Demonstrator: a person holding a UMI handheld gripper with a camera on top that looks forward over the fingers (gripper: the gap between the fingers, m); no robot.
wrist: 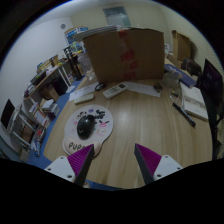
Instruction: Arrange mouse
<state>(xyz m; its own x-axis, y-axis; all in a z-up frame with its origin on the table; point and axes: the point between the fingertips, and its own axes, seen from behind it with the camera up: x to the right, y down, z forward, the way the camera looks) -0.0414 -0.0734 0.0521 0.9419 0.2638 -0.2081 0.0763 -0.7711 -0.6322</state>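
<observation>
A dark mouse [86, 124] lies on a round white mouse mat [84, 130] with pink print, on the wooden desk [140, 120], ahead and to the left of my fingers. My gripper [113, 158] hovers above the desk, open and empty, its purple pads [80, 157] wide apart. The mouse is beyond the left finger, not between the fingers.
A large cardboard box [125, 52] stands at the back of the desk. A white keyboard [116, 90] lies in front of it. Dark items and papers [195, 102] are at the right. Shelves with clutter [40, 95] stand on the left.
</observation>
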